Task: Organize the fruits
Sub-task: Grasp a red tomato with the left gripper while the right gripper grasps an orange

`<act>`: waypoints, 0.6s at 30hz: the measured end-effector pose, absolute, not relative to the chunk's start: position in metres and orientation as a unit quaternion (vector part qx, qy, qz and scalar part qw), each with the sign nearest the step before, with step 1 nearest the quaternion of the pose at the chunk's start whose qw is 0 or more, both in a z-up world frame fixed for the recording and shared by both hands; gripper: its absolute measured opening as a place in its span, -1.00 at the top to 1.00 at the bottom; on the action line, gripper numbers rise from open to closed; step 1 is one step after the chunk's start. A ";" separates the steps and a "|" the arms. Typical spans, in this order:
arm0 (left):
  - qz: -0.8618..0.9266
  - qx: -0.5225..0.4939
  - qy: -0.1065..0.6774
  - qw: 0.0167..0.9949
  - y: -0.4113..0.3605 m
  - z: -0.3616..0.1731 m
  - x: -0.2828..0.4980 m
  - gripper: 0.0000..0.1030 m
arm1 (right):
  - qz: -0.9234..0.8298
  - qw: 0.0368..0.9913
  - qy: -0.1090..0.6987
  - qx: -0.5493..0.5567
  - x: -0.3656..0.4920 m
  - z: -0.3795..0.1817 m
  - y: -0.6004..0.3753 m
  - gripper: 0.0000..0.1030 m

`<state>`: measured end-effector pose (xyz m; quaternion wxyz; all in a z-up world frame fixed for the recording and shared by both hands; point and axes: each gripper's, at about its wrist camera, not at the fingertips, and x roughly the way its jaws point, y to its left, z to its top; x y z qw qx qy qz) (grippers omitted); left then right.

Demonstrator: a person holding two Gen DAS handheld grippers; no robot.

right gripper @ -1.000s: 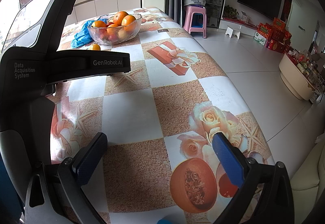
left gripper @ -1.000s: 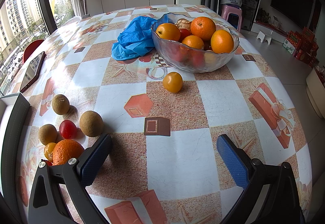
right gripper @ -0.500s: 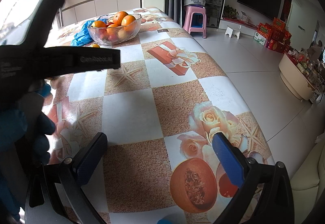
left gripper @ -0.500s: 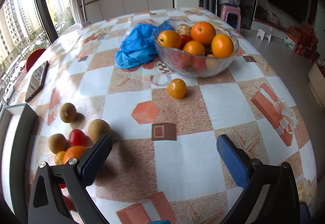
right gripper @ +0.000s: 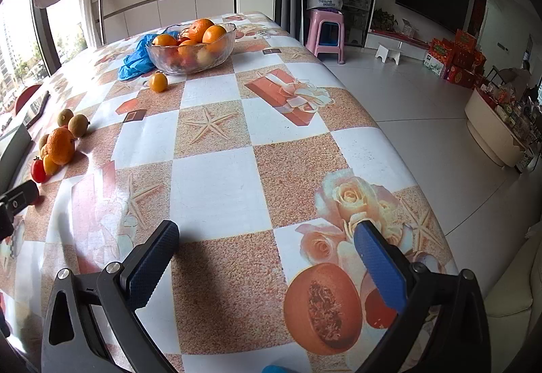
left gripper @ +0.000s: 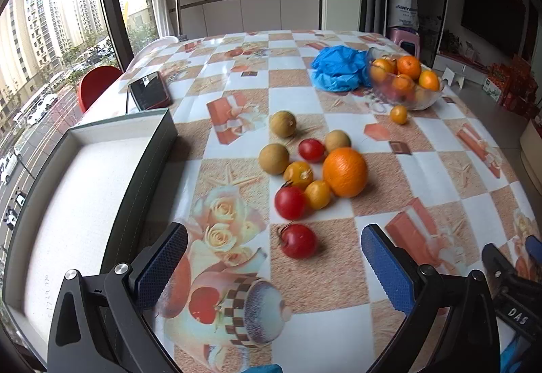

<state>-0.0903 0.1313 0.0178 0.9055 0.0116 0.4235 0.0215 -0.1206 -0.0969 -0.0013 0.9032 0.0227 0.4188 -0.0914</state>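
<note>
Swung left since a second ago: left gripper [left gripper: 273, 258] now faces the loose fruit cluster head-on, with the nearest red tomato [left gripper: 298, 240] just beyond the gap between its wide-open, empty fingers. Looks like lining up a first pick. Behind that tomato, touching or nearly so: a second red tomato [left gripper: 290, 202], two yellow tomatoes [left gripper: 317, 194], a big orange [left gripper: 345, 172], three brownish round fruits [left gripper: 273, 158] and a further red one. Farther right, a lone small orange [left gripper: 398, 114] just near of the glass bowl [left gripper: 420, 102] already heaped with oranges, blue bag [left gripper: 333, 72] beside it.

Seen only from the left wrist: the shallow grey tray [left gripper: 149, 170] at near left, empty, probably the destination, and a phone [left gripper: 149, 90] beyond it. Right gripper [right gripper: 266, 259] unmoved, fingers spread wide, holding nothing, over bare tablecloth [right gripper: 216, 190]; from there the cluster sits far left at the picture's edge, and the floor and pink stool [right gripper: 327, 34] show to the right.
</note>
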 end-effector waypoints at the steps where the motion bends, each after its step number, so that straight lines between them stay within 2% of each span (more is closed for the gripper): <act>1: 0.022 0.008 0.432 0.901 0.134 0.013 -0.089 -1.00 | -0.091 0.903 0.419 0.023 -0.121 -0.001 -0.097 -0.99; 4: 0.012 -0.010 0.460 0.888 0.139 -0.002 -0.082 -1.00 | -0.091 0.903 0.419 0.023 -0.121 -0.001 -0.097 -0.99; 13: 0.004 -0.009 0.479 0.878 0.138 0.000 -0.080 -1.00 | -0.091 0.903 0.419 0.023 -0.121 -0.001 -0.097 -0.99; 15: 0.001 -0.010 0.475 0.880 0.138 0.001 -0.082 -0.86 | -0.091 0.903 0.419 0.023 -0.121 -0.001 -0.097 -0.99; 17: -0.001 -0.009 0.465 0.885 0.136 0.006 -0.086 -0.35 | -0.091 0.903 0.419 0.023 -0.120 -0.001 -0.097 -0.99; 18: -0.004 -0.009 0.465 0.885 0.135 0.007 -0.086 -0.25 | -0.091 0.903 0.420 0.022 -0.120 -0.001 -0.097 -0.99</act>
